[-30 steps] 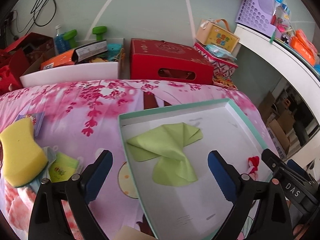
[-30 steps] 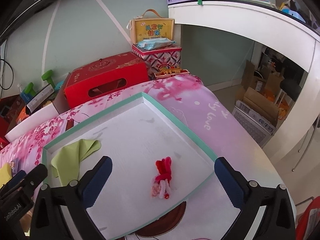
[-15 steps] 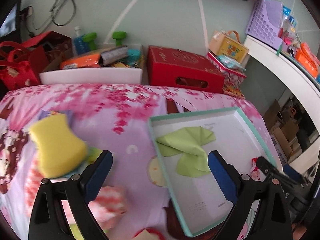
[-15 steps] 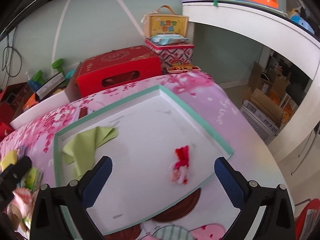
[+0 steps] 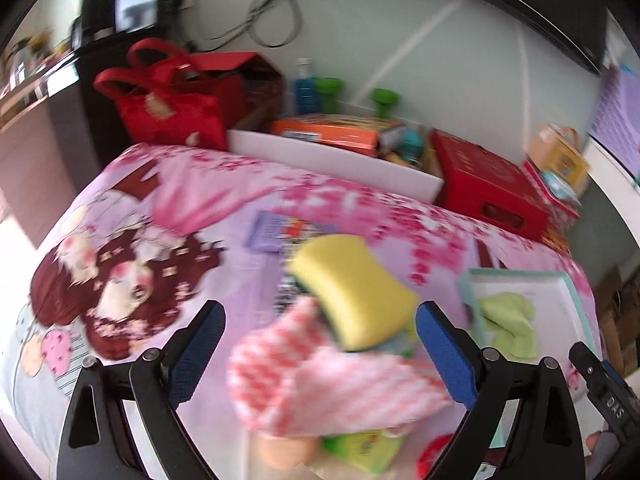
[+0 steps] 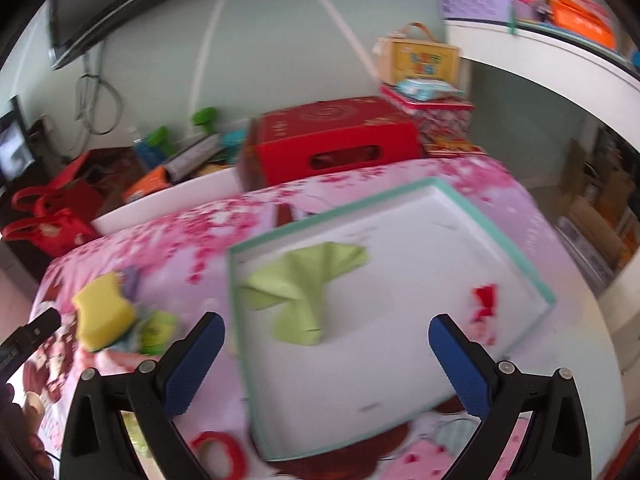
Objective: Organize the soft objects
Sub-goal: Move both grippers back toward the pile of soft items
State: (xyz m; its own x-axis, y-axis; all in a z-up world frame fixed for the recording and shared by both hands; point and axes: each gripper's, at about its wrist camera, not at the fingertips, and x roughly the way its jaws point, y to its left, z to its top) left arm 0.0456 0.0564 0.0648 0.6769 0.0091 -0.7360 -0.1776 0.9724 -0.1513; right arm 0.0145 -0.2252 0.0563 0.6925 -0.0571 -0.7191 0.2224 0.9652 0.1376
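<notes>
**Soft items on pink floral bedspread**

Left wrist view: bedspread, blurred. Left gripper fingers spread wide, holding nothing; between them, a pink checked cloth beside a yellow sponge.

Right wrist view: right gripper wide apart, empty, above white tray. Green cloth and small red item lie inside the tray.

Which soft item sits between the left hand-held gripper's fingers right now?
The pink-and-white checked cloth, lying in the open span of the left hand-held gripper. The yellow sponge lies just beyond it; the green cloth is off in the teal-rimmed tray.
</notes>
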